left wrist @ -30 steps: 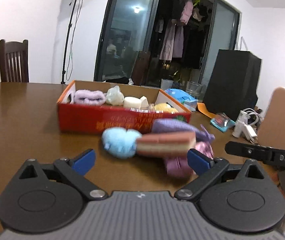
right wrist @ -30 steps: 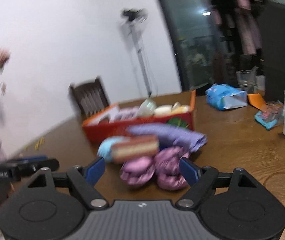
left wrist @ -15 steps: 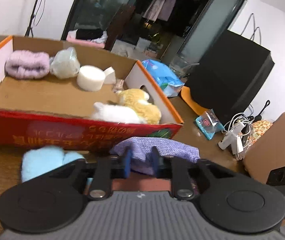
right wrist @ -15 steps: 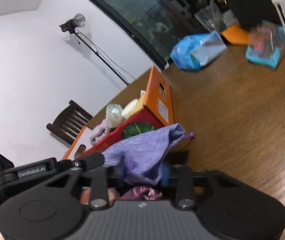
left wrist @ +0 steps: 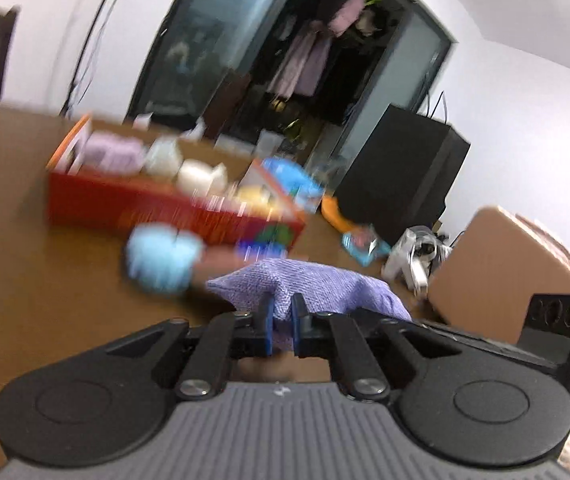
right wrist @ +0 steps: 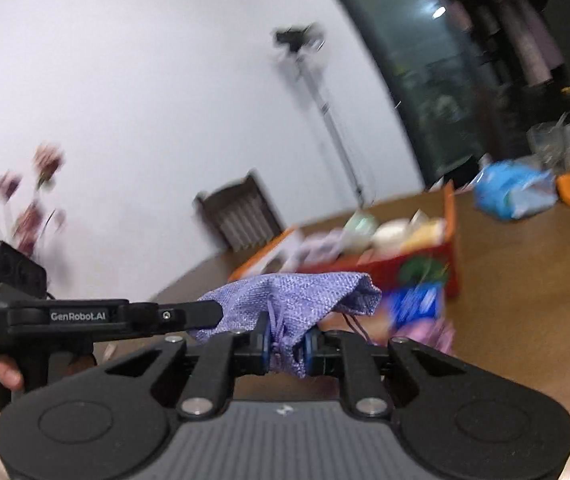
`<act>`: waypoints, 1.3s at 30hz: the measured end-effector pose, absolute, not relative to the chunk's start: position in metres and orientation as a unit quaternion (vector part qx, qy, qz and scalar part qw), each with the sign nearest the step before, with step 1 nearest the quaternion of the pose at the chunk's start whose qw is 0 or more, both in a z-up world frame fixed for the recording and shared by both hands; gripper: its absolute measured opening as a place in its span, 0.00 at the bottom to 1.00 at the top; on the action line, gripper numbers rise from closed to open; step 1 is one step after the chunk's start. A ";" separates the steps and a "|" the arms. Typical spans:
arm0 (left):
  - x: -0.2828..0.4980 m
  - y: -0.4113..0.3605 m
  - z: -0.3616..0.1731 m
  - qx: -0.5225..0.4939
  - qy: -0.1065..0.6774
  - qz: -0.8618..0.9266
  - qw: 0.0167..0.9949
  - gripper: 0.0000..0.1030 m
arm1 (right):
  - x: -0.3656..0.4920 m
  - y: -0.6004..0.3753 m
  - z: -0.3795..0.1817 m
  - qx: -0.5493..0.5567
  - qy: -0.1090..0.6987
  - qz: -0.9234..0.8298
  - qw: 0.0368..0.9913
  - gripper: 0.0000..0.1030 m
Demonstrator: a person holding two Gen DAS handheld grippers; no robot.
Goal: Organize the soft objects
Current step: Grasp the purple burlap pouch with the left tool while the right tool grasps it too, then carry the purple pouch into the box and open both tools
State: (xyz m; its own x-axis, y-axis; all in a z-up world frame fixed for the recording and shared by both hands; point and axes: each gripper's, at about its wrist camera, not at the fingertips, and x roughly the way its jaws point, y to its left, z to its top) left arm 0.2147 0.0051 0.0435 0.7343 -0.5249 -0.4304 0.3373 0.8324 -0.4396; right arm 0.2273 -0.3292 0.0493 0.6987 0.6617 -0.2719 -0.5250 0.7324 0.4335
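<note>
We've got the purple knit pouch [left wrist: 309,280] pinched at both ends: left gripper [left wrist: 283,322] clamped on one end, right gripper [right wrist: 287,346] on its drawstring end, pouch lifted above the table [left wrist: 37,288]. Behind it, red box [left wrist: 157,208] w/ soft items; blue fluffy thing [left wrist: 163,256] just in front of box.

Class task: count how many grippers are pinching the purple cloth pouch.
2. The left gripper pinches one end of the purple pouch; the right gripper pinches the drawstring end.
</note>
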 end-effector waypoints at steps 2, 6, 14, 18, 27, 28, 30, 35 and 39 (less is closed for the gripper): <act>0.194 0.014 0.027 -0.178 0.292 -0.219 0.914 0.10 | 0.210 -0.315 0.039 0.147 0.230 0.332 0.903 0.15; 0.171 0.026 0.009 -0.170 0.307 -0.206 0.914 0.37 | 0.194 -0.295 0.017 0.129 0.280 0.323 0.895 0.22; 0.179 0.027 0.004 -0.160 0.295 -0.198 0.921 0.61 | 0.192 -0.296 0.018 0.120 0.286 0.247 0.918 0.43; 0.189 0.021 -0.010 -0.158 0.320 -0.205 0.911 0.62 | 0.205 -0.296 0.012 0.129 0.290 0.223 0.922 0.44; 0.202 0.023 -0.013 -0.155 0.328 -0.206 0.909 0.44 | 0.224 -0.292 0.002 0.133 0.293 0.226 0.920 0.46; 0.203 0.023 -0.013 -0.156 0.330 -0.206 0.908 0.41 | 0.226 -0.290 0.003 0.126 0.294 0.228 0.920 0.46; 0.204 0.023 -0.014 -0.157 0.332 -0.208 0.906 0.37 | 0.228 -0.287 0.002 0.115 0.299 0.230 0.919 0.46; 0.204 0.021 -0.015 -0.153 0.333 -0.214 0.905 0.27 | 0.230 -0.278 -0.002 0.088 0.310 0.232 0.918 0.39; 0.199 0.013 -0.011 -0.137 0.327 -0.232 0.906 0.08 | 0.226 -0.274 -0.001 0.062 0.312 0.240 0.917 0.19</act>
State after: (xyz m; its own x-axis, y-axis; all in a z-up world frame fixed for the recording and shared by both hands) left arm 0.1991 0.0131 -0.0115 0.6792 -0.5095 -0.5283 0.3306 0.8550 -0.3995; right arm 0.2256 -0.2736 -0.0011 0.6902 0.4793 -0.5421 -0.4017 0.8769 0.2639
